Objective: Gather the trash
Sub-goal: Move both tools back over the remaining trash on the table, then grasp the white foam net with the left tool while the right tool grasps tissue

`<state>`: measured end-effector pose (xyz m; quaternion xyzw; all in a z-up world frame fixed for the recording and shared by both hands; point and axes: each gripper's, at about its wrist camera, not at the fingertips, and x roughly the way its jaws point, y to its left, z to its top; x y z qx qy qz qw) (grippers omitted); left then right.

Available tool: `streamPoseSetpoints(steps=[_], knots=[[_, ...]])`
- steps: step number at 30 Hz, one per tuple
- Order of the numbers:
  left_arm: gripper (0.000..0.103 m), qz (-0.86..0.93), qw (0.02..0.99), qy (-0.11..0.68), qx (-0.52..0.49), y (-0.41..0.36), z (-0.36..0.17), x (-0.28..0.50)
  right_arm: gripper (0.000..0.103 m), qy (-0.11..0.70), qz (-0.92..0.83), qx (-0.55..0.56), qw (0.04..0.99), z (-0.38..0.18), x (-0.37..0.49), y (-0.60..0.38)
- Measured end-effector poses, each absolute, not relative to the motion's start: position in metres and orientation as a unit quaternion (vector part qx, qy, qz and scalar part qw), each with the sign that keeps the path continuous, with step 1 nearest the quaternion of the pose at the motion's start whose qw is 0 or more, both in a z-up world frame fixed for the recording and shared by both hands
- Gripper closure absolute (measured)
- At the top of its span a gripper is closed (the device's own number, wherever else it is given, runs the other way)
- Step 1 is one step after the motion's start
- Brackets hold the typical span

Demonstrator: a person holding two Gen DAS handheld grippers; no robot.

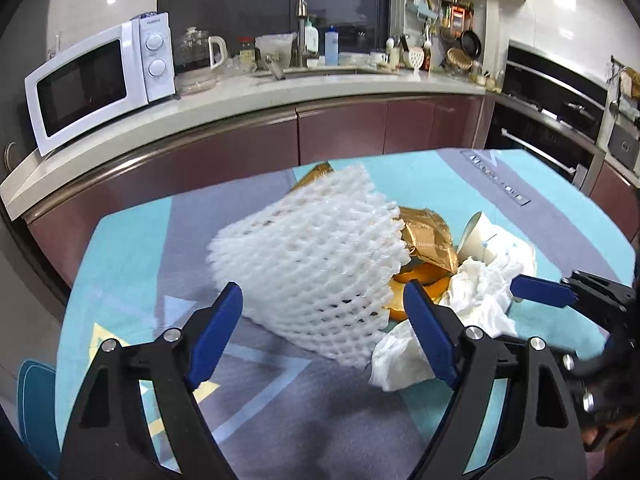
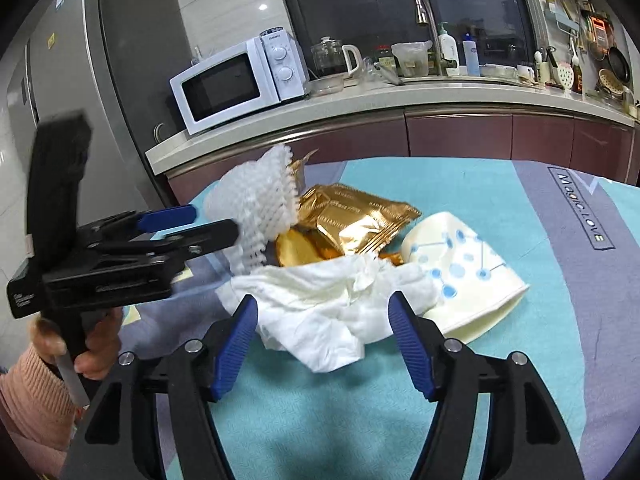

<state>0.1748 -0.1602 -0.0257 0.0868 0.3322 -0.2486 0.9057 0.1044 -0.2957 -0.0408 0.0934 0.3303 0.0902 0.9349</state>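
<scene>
Sitting in a loose heap near the middle of the table (image 2: 520, 360), toward its far edge, the trash is all light stuff: a white foam fruit net (image 1: 312, 264), gold foil wrappers (image 2: 352, 220), crumpled white tissue (image 2: 344, 300) and a flattened paper cup (image 2: 468, 264) with blue dots, lying on its side at the right of the pile, its open mouth toward the table's near right side

The left gripper (image 1: 324, 312) has its blue tongs wide apart, straddling the near end of the foam net without touching it as far as I can tell. The right gripper (image 2: 324, 328) is likewise spread apart, poised just short of the tissue

Judging by looks, the foam net is springy and nearly weightless; it should squash under the pads, so a pinch across its near rim, or a bite through the mesh wall, ought to hold. Foil looks slick and crackly, best taken at a crimped edge. Tissue is limp and will bunch, so a grab at its thickest fold seems wise, though it may drag neighbouring scraps along. The cup would take a grip on its flattened rim
</scene>
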Motion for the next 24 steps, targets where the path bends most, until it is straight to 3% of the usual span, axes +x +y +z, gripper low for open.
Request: streamPoseSetpoints(steps=[4, 7, 9, 12, 14, 18, 20, 24], knots=[[0.034, -0.242, 0.901, 0.352, 0.078, -0.166, -0.034, 0.185, 0.036, 0.336, 0.094, 0.088, 0.933, -0.047, 0.107, -0.289], [0.050, -0.241, 0.895, 0.370, 0.067, -0.162, -0.040, 0.193, 0.036, 0.341, 0.095, 0.081, 0.932, -0.049, 0.108, -0.285], [0.070, -0.240, 0.892, 0.379, 0.059, -0.157, -0.043, 0.195, 0.036, 0.346, 0.095, 0.081, 0.930, -0.049, 0.109, -0.283], [0.088, -0.242, 0.889, 0.388, 0.040, -0.149, -0.046, 0.198, 0.049, 0.350, 0.099, 0.079, 0.928, -0.050, 0.109, -0.281], [0.089, -0.240, 0.890, 0.388, 0.031, -0.143, -0.047, 0.197, 0.064, 0.356, 0.103, 0.083, 0.925, -0.052, 0.109, -0.282], [0.092, -0.239, 0.893, 0.381, 0.010, -0.127, -0.042, 0.193, 0.078, 0.359, 0.111, 0.092, 0.922, -0.053, 0.108, -0.284], [0.092, -0.240, 0.894, 0.377, 0.005, -0.122, -0.040, 0.188, 0.091, 0.359, 0.116, 0.099, 0.921, -0.052, 0.106, -0.286], [0.092, -0.241, 0.898, 0.367, -0.001, -0.109, -0.034, 0.177, 0.094, 0.355, 0.120, 0.107, 0.921, -0.050, 0.103, -0.288]])
